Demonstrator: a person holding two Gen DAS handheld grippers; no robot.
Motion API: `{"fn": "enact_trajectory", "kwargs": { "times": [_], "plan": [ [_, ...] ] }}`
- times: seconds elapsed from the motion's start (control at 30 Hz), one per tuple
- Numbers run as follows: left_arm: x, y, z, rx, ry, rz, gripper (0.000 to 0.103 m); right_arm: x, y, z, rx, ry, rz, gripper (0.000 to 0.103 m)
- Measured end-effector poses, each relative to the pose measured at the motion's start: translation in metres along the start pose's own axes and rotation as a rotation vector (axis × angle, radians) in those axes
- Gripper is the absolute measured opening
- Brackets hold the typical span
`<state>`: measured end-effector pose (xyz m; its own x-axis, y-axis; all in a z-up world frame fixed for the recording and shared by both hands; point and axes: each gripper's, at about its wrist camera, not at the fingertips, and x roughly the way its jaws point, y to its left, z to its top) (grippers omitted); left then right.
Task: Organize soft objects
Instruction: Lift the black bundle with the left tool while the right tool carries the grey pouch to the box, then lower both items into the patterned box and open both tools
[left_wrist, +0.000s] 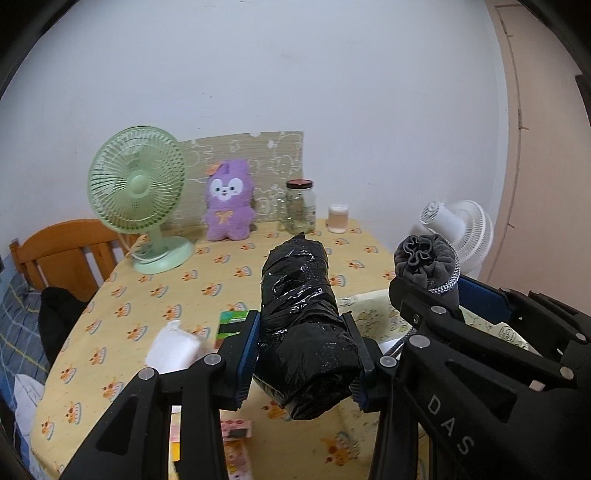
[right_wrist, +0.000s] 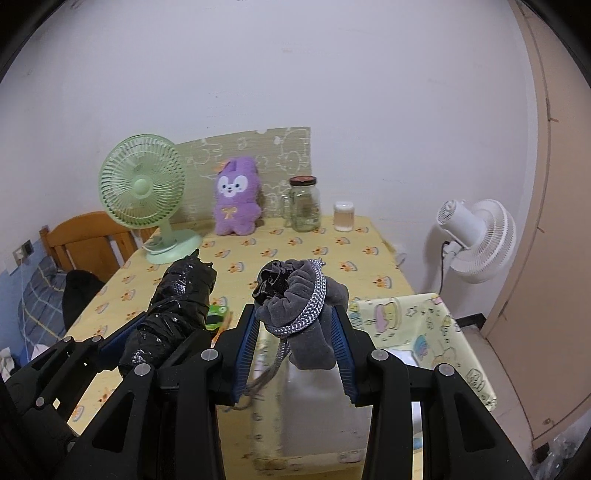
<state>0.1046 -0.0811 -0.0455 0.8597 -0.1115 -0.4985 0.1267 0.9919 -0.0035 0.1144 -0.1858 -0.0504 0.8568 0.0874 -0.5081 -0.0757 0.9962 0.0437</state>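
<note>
Clamped in the left gripper (left_wrist: 301, 334): a black plastic-wrapped bundle (left_wrist: 299, 310), tilted forward above the yellow table (left_wrist: 207, 280). Clamped in the right gripper (right_wrist: 293, 332): a grey drawstring pouch (right_wrist: 303, 295), cord dangling, raised over a cartoon-print fabric box (right_wrist: 417, 325) at the table's right edge. Far across the table: green fan (right_wrist: 142, 192), purple plush (right_wrist: 236, 201), glass jar (right_wrist: 304, 205). Beyond the table's right edge: white fan (right_wrist: 476, 236).
</note>
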Motion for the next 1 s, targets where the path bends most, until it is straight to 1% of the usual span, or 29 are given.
{"fn": "enact_trajectory", "kwargs": {
  "times": [0.27,0.57,1.0],
  "plan": [
    [0.012,-0.025,0.004,0.030,0.005,-0.057,0.043,0.005,-0.024,0.000,0.023,0.001,-0.047,0.043],
    [0.027,-0.053,0.005,0.060,0.031,-0.126,0.043,0.013,-0.051,-0.003,0.052,0.022,-0.108,0.043],
    [0.064,-0.081,-0.009,0.106,0.139,-0.204,0.043,0.039,-0.084,-0.023,0.115,0.113,-0.169,0.043]
  ]
}}
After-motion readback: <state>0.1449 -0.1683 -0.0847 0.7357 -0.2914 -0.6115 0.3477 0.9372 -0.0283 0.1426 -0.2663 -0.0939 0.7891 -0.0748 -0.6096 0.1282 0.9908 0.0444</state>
